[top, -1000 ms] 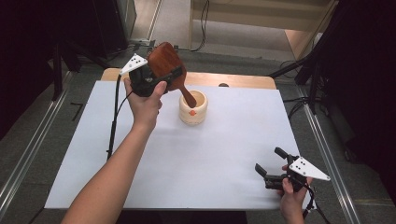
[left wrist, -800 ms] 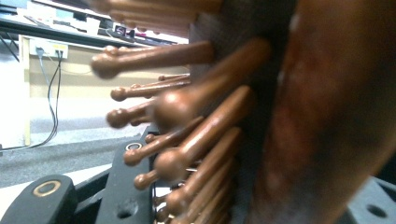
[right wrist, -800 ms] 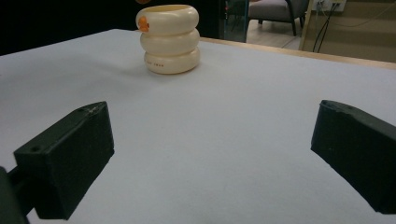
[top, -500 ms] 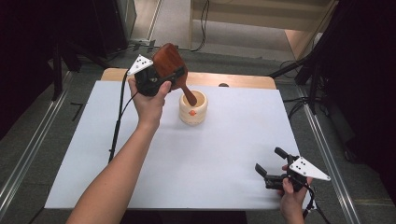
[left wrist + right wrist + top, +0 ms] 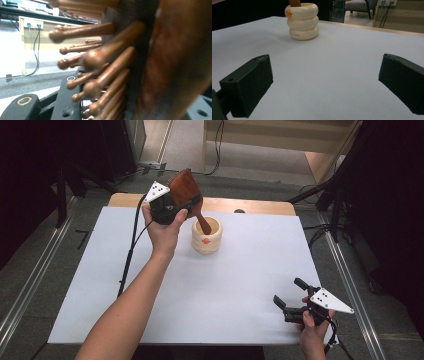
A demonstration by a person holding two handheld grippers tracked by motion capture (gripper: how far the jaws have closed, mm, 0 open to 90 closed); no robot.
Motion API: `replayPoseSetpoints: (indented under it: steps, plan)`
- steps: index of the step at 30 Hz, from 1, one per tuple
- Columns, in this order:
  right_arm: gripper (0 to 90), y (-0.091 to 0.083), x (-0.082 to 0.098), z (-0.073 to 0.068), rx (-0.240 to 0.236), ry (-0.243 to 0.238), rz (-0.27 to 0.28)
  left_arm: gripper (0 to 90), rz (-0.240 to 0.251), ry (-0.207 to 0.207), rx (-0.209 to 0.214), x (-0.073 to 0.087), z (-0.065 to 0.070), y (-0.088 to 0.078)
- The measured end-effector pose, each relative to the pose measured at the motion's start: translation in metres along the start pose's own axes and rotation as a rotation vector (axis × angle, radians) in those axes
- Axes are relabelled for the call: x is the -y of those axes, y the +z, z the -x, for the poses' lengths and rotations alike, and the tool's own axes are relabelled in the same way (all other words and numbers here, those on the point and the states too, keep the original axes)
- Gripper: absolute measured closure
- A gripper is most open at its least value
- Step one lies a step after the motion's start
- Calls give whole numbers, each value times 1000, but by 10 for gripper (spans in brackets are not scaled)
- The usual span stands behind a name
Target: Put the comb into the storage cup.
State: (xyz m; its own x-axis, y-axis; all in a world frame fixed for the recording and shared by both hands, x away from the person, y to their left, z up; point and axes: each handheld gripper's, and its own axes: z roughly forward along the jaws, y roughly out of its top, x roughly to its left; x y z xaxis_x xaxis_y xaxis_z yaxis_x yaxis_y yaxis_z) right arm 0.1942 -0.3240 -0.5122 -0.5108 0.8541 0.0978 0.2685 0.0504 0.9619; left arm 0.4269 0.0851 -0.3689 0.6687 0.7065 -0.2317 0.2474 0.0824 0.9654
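Note:
A brown wooden hairbrush (image 5: 183,190) is clamped by its head in my left gripper (image 5: 189,203), which is shut on it above the far middle of the table. The brush handle (image 5: 202,224) slants down into a cream ringed cup (image 5: 206,239). In the left gripper view the brush's wooden pins (image 5: 105,70) stand close up between the jaws of the left gripper (image 5: 132,105). My right gripper (image 5: 288,291) rests at the front right, open, with nothing between its fingers. The right gripper view looks between that gripper's (image 5: 324,85) jaws at the cup (image 5: 303,21) with the handle (image 5: 295,2) in it.
A white sheet (image 5: 235,285) covers the table, with a wooden strip (image 5: 260,206) along its far edge. Metal rails (image 5: 30,280) run along both sides. A black cable (image 5: 131,245) trails from the left gripper over the sheet.
The left hand has shifted a little right and down with the brush, so the handle sits lower in the cup. The right gripper has kept still.

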Motion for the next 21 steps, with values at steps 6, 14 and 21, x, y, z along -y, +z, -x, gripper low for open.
replayPoseSetpoints:
  steps: [6,14,21]
  plan:
    - [0,0,0,0,-3,4,-1,533,-11,-11,-4,8,-1,4]
    - [0,0,0,0,-6,-1,-2,533,-32,-24,-11,18,-4,9]
    - [0,1,0,0,-5,-2,-2,533,-41,-22,-12,24,-3,14]
